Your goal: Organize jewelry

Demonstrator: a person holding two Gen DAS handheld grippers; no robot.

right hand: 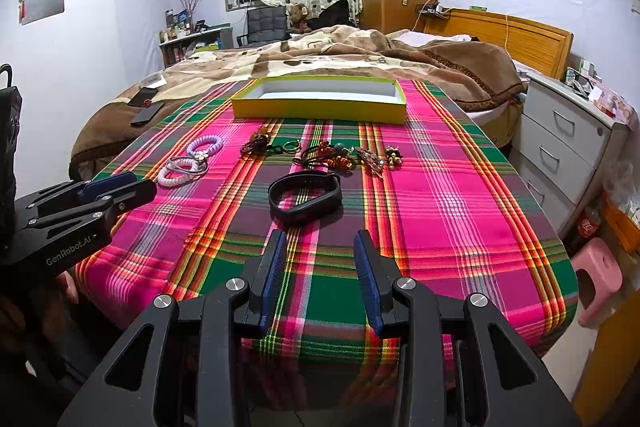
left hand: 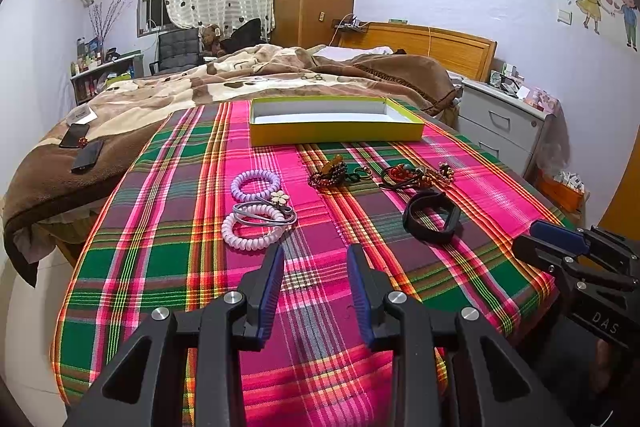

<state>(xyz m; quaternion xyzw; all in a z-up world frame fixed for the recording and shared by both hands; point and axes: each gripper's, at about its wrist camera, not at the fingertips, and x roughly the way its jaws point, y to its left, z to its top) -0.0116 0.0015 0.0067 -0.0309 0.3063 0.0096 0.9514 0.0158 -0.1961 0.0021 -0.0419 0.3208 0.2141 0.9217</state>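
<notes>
A shallow yellow box (left hand: 336,131) (right hand: 318,113) with a white inside lies open and empty at the far end of the plaid cloth. In front of it lie purple and white spiral hair ties (left hand: 255,183) (right hand: 204,146), a white coil tie (left hand: 251,233) (right hand: 176,177), a beaded bracelet (left hand: 329,175) (right hand: 258,143), a cluster of beaded ties and clips (left hand: 418,175) (right hand: 344,155) and a black wristband (left hand: 430,219) (right hand: 305,195). My left gripper (left hand: 316,255) (right hand: 134,183) is open just short of the coil tie. My right gripper (right hand: 320,239) (left hand: 532,231) is open just short of the wristband. Both hold nothing.
The plaid-covered table (left hand: 160,267) (right hand: 460,227) abuts a bed with a brown blanket (left hand: 240,75). Two phones (left hand: 82,147) lie on the blanket at left. A grey drawer unit (right hand: 568,139) and a pink stool (right hand: 598,279) stand at the right.
</notes>
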